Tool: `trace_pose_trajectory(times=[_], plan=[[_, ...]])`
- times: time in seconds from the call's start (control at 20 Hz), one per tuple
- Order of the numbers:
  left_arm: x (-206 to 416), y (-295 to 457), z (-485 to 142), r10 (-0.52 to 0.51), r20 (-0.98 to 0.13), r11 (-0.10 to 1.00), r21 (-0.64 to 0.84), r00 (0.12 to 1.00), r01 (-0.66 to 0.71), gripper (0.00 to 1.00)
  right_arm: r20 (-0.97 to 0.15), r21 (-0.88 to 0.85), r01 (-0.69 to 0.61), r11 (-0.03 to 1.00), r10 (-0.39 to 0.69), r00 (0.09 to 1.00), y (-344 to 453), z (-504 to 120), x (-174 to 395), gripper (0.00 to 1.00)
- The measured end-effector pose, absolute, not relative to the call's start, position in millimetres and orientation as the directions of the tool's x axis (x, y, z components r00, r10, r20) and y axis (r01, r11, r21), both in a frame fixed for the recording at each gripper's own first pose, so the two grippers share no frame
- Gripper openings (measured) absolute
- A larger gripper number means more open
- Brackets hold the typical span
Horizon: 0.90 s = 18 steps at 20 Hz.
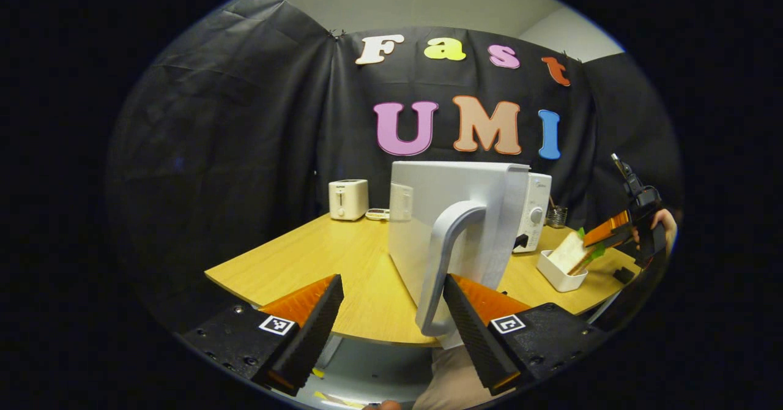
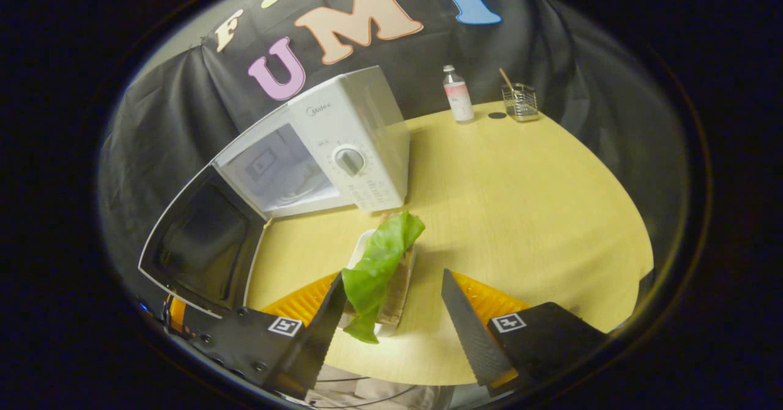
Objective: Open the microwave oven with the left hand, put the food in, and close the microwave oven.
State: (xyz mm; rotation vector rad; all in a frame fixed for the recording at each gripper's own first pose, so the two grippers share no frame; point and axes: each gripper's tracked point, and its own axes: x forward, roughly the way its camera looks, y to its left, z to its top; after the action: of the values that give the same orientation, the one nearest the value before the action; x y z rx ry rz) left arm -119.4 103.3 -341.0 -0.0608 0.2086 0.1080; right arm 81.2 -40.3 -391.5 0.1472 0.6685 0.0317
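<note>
I am hovering my open right gripper [image 2: 391,312] around the sandwich [image 2: 382,269], 1 finger touching; a loose close risks dropping it. Left gripper [image 1: 391,318] is gaping beside the microwave [image 2: 342,147] door handle [image 1: 443,263].

A white toaster [image 1: 348,199] is standing on the wooden table [image 1: 342,257] at about ten o'clock in the left gripper view, with a small flat device [image 1: 377,214] lying just beside it. In the right gripper view, a bottle [image 2: 457,94] is standing at one o'clock near the table's far edge, and a wire holder [image 2: 520,101] is sitting near it.
</note>
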Motion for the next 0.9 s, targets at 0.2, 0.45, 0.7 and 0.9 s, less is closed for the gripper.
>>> trace_pose_trajectory(times=[0.2, 0.45, 0.7, 0.9], plan=[[-138.9, 140.1, -334.2, 0.189, -0.194, 0.98, -0.031, 0.963, -0.198, 1.0, -0.622, 0.168, 0.02, 0.986, 0.091, 0.778, -32.7, -395.8, 84.0, 0.93], [-152.8, 179.7, -318.0, 0.289, -0.181, 0.954, -0.033, 0.94, -0.299, 1.0, -0.642, 0.163, 0.011, 0.987, 0.097, 0.761, -19.7, -405.1, 85.1, 0.66], [-154.0, 218.7, -287.6, 0.415, -0.085, 0.908, -0.022, 0.906, -0.418, 0.98, -0.642, 0.174, 0.037, 0.984, 0.085, 0.762, -17.6, -409.2, 87.8, 0.46], [-140.3, 216.8, -278.6, 0.42, -0.066, 0.905, -0.042, 0.905, -0.423, 0.95, -0.614, 0.176, 0.03, 0.984, 0.086, 0.785, -10.9, -400.7, 88.3, 0.32]])
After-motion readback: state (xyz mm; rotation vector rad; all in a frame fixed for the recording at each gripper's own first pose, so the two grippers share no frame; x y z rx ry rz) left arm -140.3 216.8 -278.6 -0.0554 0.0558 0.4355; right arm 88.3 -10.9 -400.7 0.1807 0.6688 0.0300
